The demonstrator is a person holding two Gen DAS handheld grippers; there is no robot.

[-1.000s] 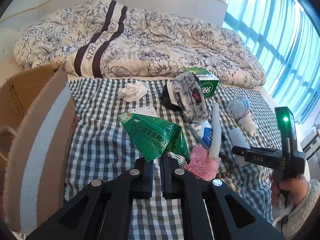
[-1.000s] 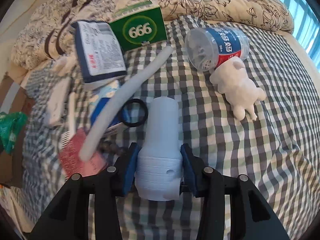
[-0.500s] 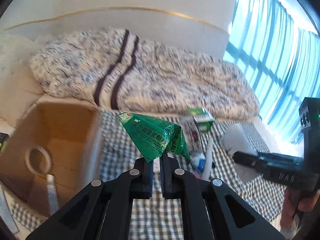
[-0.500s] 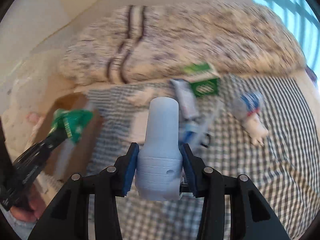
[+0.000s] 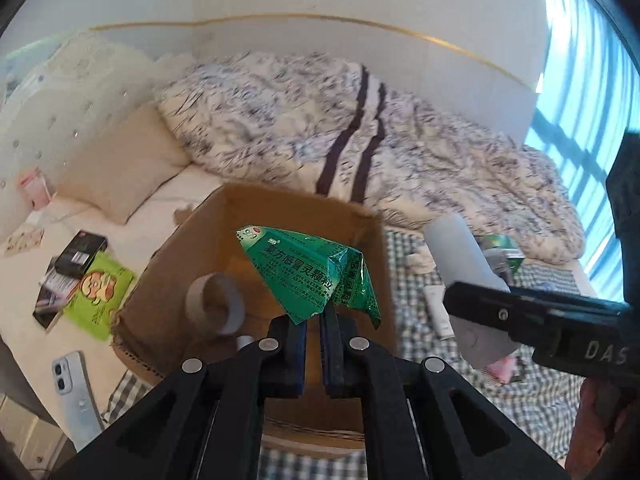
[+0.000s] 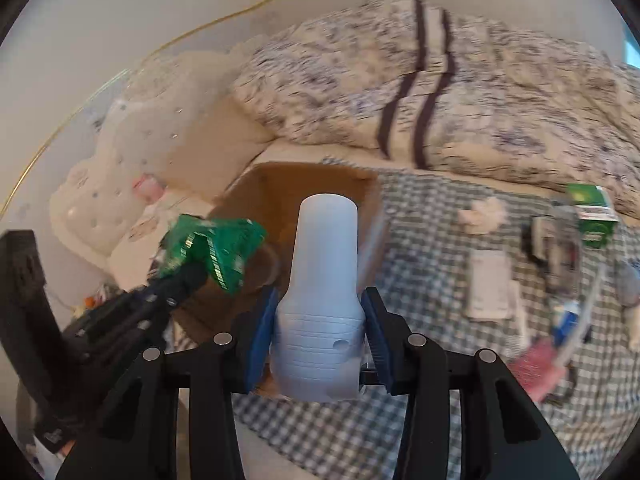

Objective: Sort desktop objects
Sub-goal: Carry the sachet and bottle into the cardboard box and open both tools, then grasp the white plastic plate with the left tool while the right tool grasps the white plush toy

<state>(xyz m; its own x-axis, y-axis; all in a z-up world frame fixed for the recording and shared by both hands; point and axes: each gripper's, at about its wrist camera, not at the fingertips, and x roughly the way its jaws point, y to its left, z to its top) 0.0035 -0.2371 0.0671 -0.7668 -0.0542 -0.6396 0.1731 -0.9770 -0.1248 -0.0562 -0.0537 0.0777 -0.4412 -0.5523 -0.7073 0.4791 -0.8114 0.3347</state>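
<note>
currently: left gripper (image 5: 313,330) clenched on green sachet (image 5: 308,270) over cardboard box (image 5: 256,216); right gripper (image 6: 318,330) grasping pale blue bottle (image 6: 322,288).

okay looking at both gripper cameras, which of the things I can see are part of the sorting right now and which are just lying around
In play:
- green sachet, pinched in the left gripper over the cardboard box
- pale blue bottle, clamped in the right gripper
- tape roll already in the box

Lying about:
- phone
- black box and green packet beside the carton
- pillow
- quilt
</note>
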